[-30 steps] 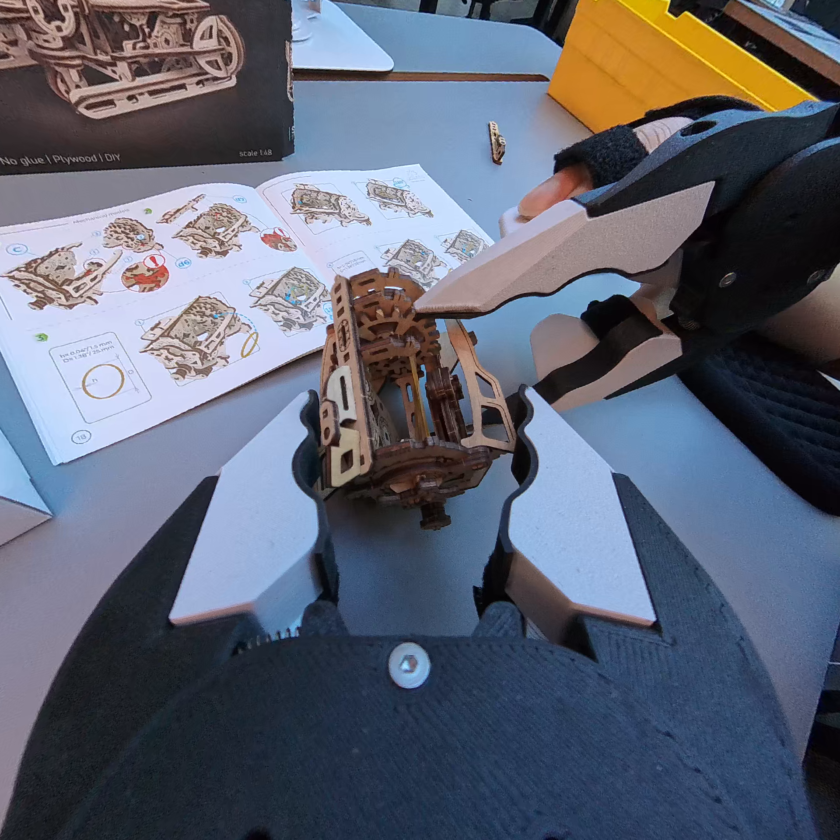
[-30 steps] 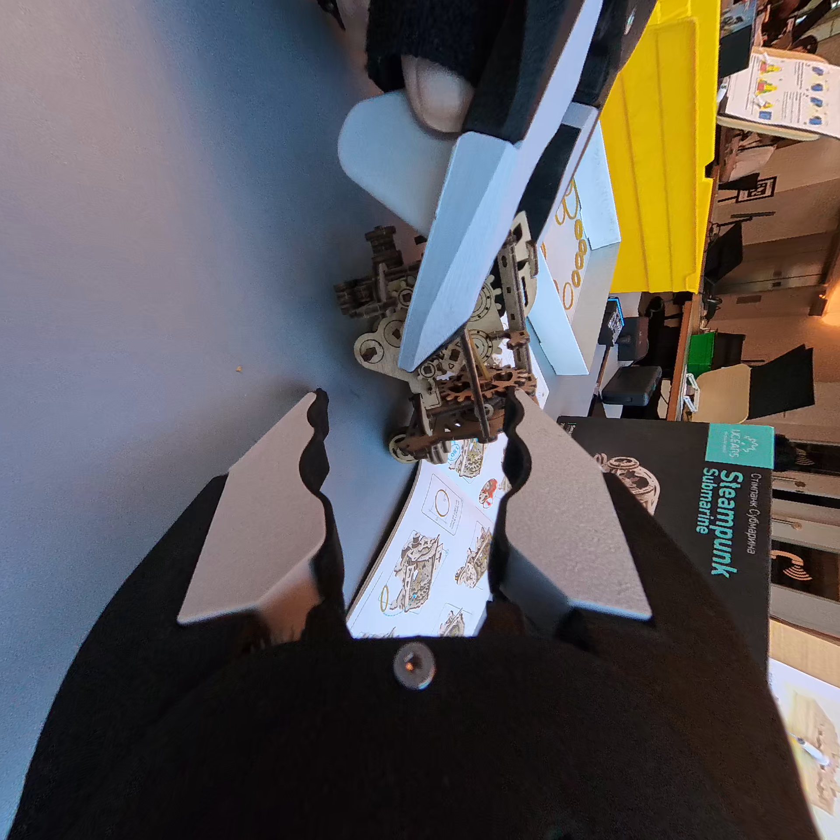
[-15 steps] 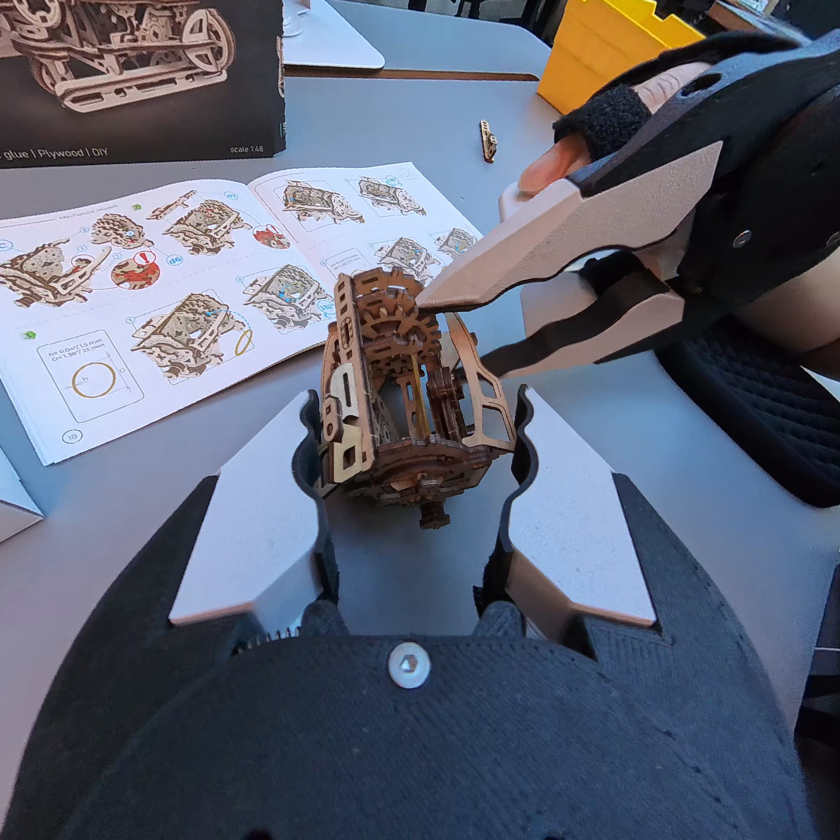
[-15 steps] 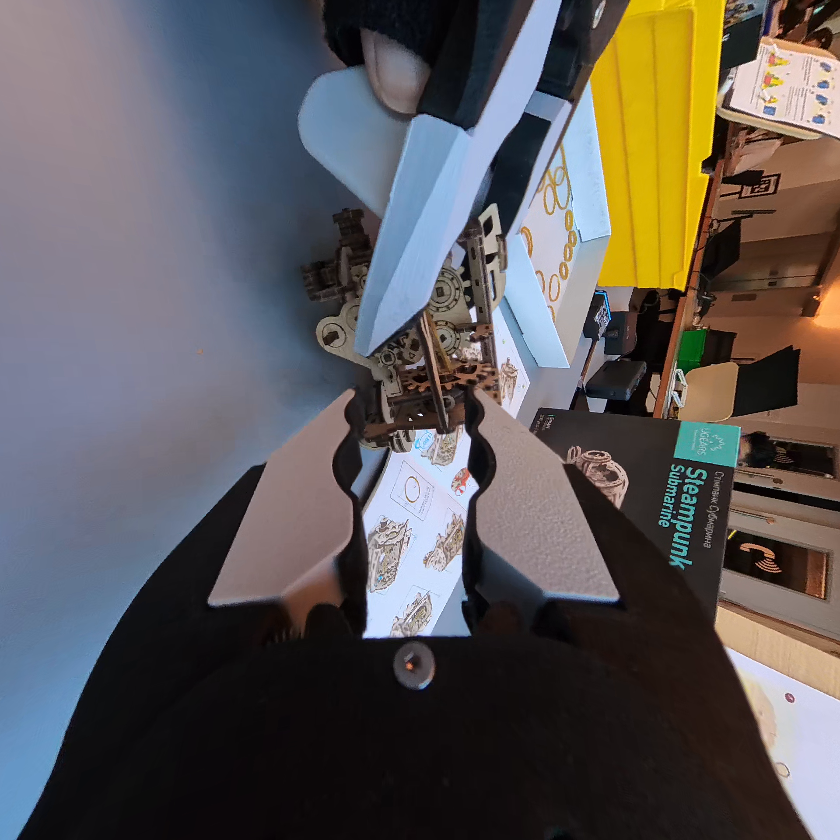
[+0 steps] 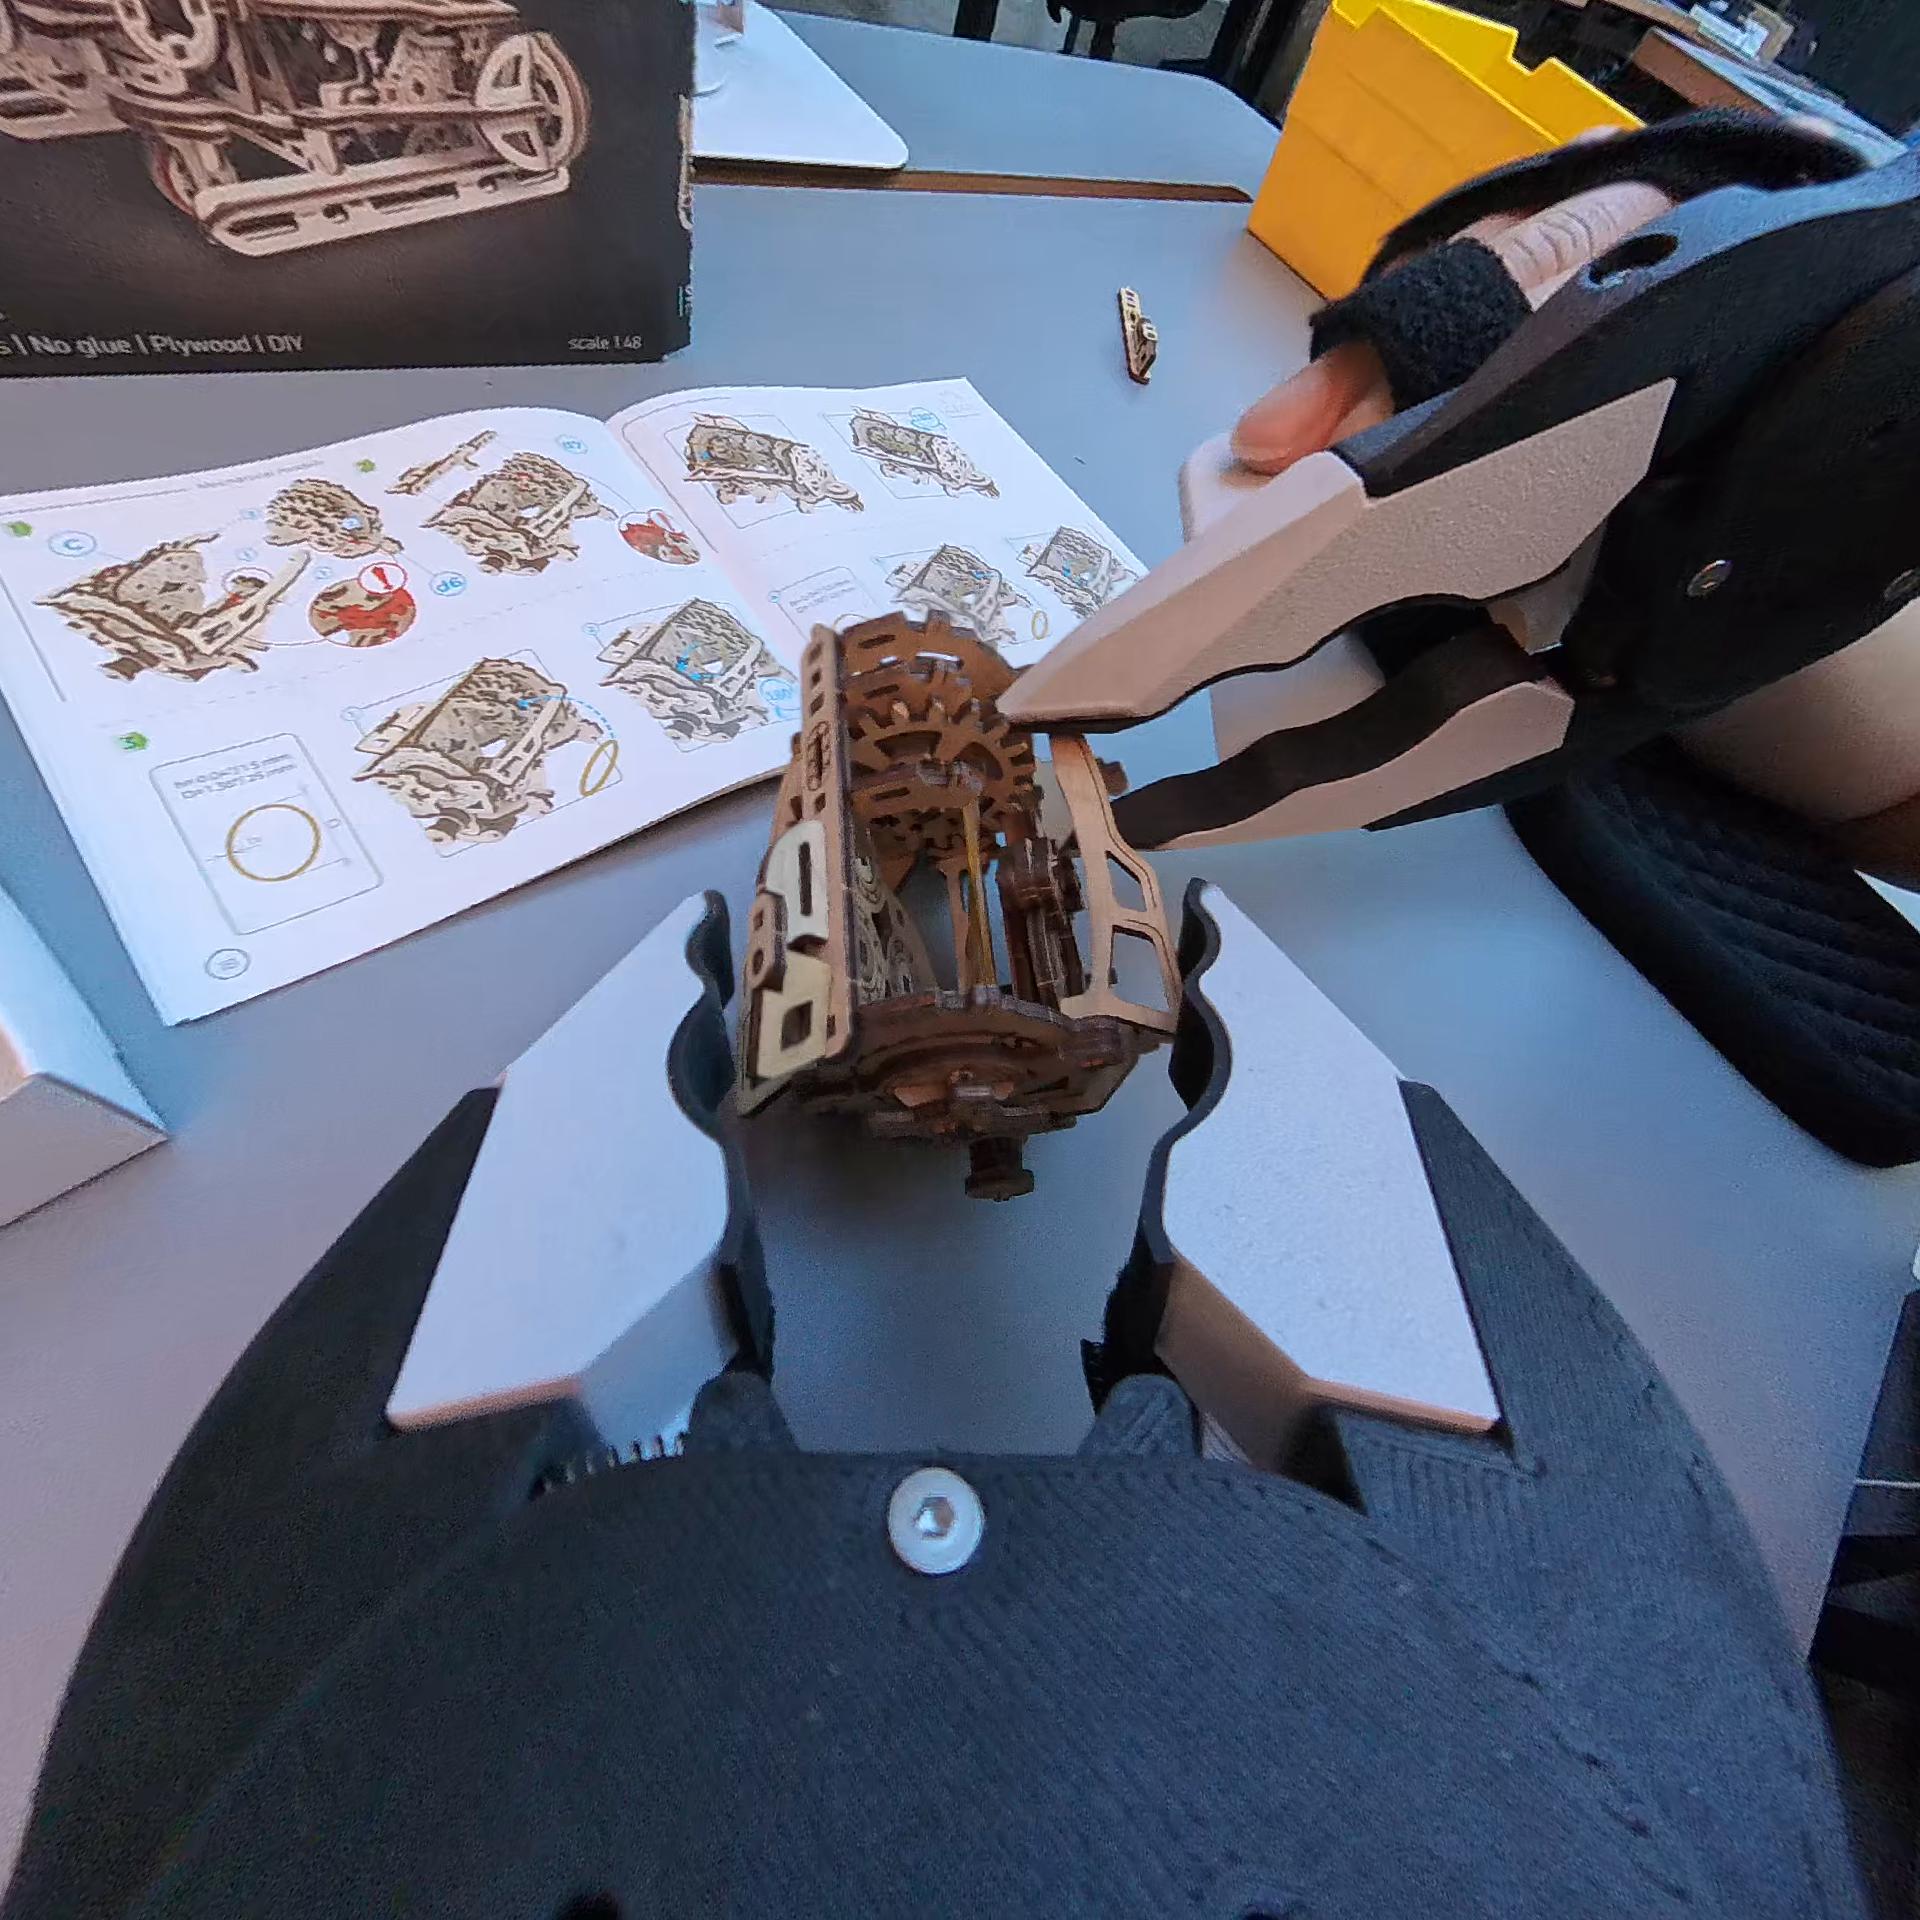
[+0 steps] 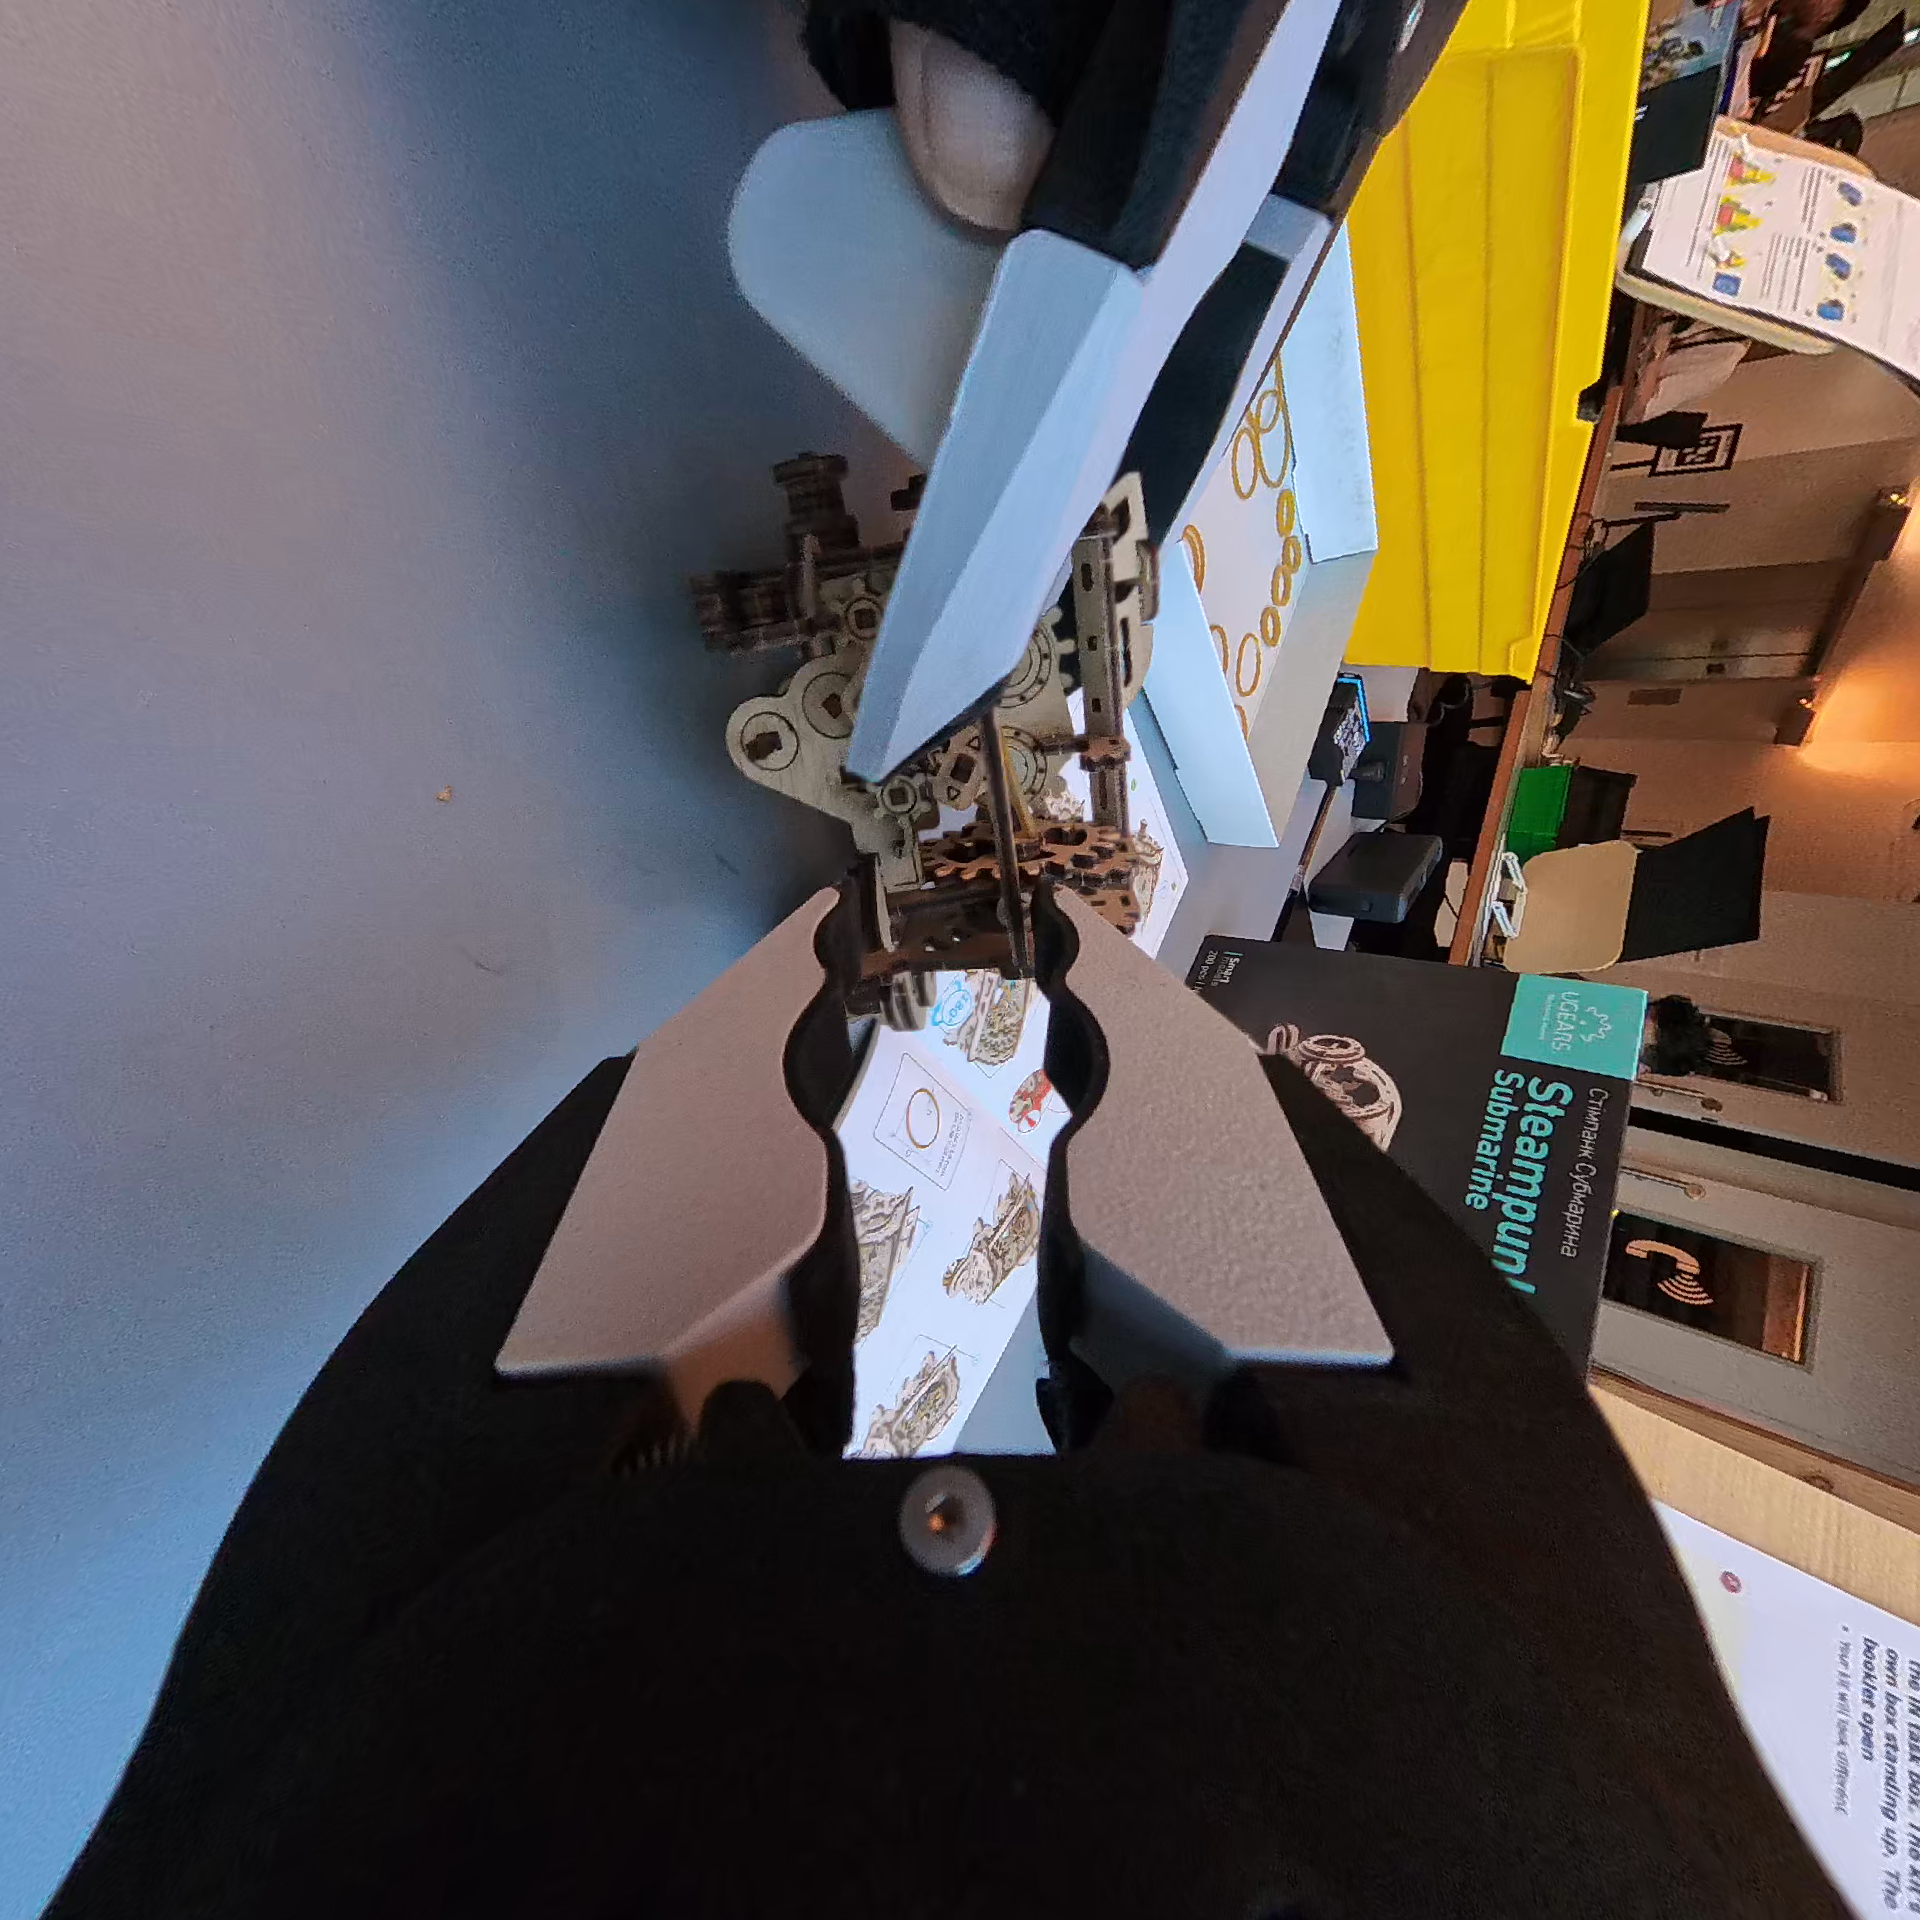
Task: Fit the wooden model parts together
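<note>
Between the two fingers of my left tongs sits the wooden model — a brown cage of gears and slotted plates, held clear of the grey tabletop, with a short axle stub poking down from its near end. My left tongs are pinching it by its two side plates, one pad against the pale left plate, the other against the thin open-frame plate on the right.

From the model's far right my right tongs reach in, the upper finger tip touching the large gear at the top of the model, the lower finger against the outer face of the open-frame plate. In the right wrist view those tongs are drawn close together and nipping the nearest end of the model, beside a thin upright rod; I cannot make out exactly which small part the pads bear on.

Behind the model and to its left lies an open instruction booklet, flat on the tabletop. Beyond the booklet stands the dark kit box, picture side facing me. Well behind the model to the right, a small loose wooden piece lies alone on the tabletop, and past it stands a yellow bin. A white tray with yellow rings shows just behind the model in the right wrist view.
</note>
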The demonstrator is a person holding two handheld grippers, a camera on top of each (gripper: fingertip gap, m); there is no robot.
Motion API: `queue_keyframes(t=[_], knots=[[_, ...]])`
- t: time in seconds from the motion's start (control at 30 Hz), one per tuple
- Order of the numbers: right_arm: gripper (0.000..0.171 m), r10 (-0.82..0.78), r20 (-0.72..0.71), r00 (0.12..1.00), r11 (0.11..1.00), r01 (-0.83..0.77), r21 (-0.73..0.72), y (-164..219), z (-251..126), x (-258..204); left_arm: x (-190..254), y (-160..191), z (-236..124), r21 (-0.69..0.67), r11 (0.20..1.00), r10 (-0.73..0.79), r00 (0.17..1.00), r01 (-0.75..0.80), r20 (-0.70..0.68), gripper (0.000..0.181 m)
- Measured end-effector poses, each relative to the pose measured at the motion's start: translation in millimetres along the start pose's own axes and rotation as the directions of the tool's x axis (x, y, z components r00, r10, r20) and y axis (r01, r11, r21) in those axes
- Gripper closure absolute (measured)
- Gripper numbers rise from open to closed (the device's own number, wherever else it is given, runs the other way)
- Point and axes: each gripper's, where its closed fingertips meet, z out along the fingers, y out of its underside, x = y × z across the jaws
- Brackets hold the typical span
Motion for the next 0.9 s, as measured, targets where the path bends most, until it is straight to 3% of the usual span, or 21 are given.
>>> queue_keyframes(t=[0.2,0.33,0.4,0.5,0.63,0.77,0.83,0.9], knots=[[0.136,0.123,0.063,0.99,0.987,-0.129,0.095,-14.8,-10.9,-8.1,-8.6,-0.3,-9.3,0.01,1.0,-0.015,0.999,0.015,0.032,0.098],[0.136,0.33,0.157,0.931,0.908,-0.358,0.218,-17.8,-22.9,-2.8,-5.5,-6.3,-16.9,0.015,1.0,-0.025,1.0,0.025,-0.001,0.095],[0.133,0.454,0.232,0.86,0.823,-0.505,0.26,-12.5,-28.4,4.5,0.7,-13.8,-24.9,0.019,1.0,-0.006,0.999,0.006,-0.046,0.092],[0.121,0.63,0.379,0.678,0.627,-0.732,0.267,-1.0,-31.7,17.1,12.4,-23.3,-33.1,-0.021,0.996,0.081,0.986,-0.085,-0.144,0.083],[0.12,0.686,0.562,0.462,0.373,-0.887,0.274,3.5,-34.0,27.1,12.2,-27.2,-25.8,-0.113,0.973,0.168,0.949,-0.203,-0.267,0.08],[0.11,0.711,0.559,0.426,0.346,-0.905,0.248,13.4,-21.1,20.2,11.2,-18.9,-21.2,-0.248,0.906,0.222,0.885,-0.342,-0.409,0.08],[0.096,0.698,0.588,0.408,0.341,-0.912,0.228,9.5,-17.5,14.3,4.9,-25.7,-21.8,-0.256,0.906,0.205,0.88,-0.336,-0.428,0.082],[0.092,0.696,0.592,0.407,0.349,-0.912,0.216,8.7,-10.7,12.8,7.7,-36.4,-27.7,-0.224,0.937,0.134,0.868,-0.268,-0.479,0.089]])
